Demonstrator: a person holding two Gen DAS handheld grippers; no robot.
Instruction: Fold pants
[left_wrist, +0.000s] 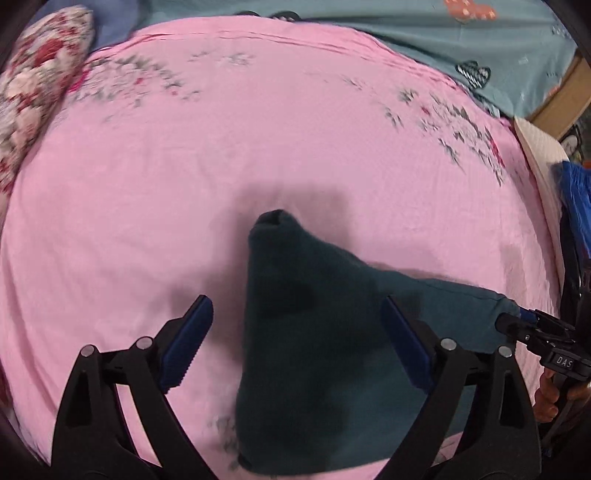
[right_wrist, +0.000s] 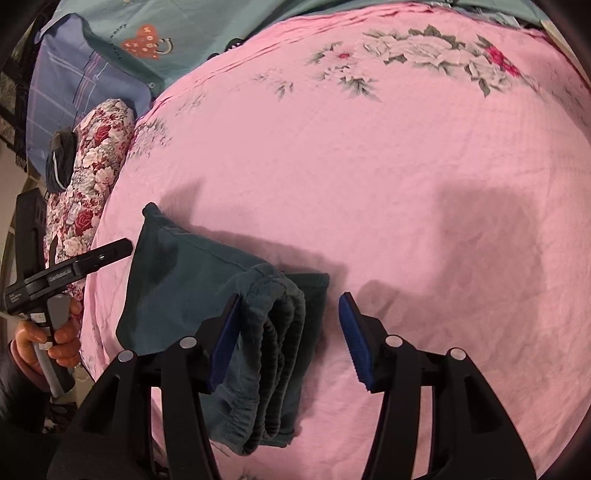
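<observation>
Two views look down along hand-held grippers onto a bed covered by a pink sheet (left_wrist: 295, 147) printed with flowers.

In the left wrist view, the left gripper (left_wrist: 297, 325) hangs nearest, its jaws spread wide, the blue pads on either side of the folded dark teal pants (left_wrist: 306, 332) and touching nothing. The pants lie on the sheet near its front edge, narrowing to a point farther up the bed. At the right edge, the tip of the right gripper (left_wrist: 524, 325) meets a corner of the pants; this view does not show how its jaws stand.

In the right wrist view, the right gripper (right_wrist: 290, 332) also has its jaws spread. The stacked elastic waistband (right_wrist: 273, 325) of the pants sits between the pads, right against the left pad and clear of the right one. The pants (right_wrist: 177, 280) extend left, toward the sheet's left edge. There the left gripper (right_wrist: 110, 254) appears side-on, held by a hand (right_wrist: 59, 339).

Farther off, a red-and-white floral pillow (right_wrist: 96, 166) lies along the sheet's left edge. Beyond the far edge lies teal bedding (left_wrist: 406, 29) with orange patches.
</observation>
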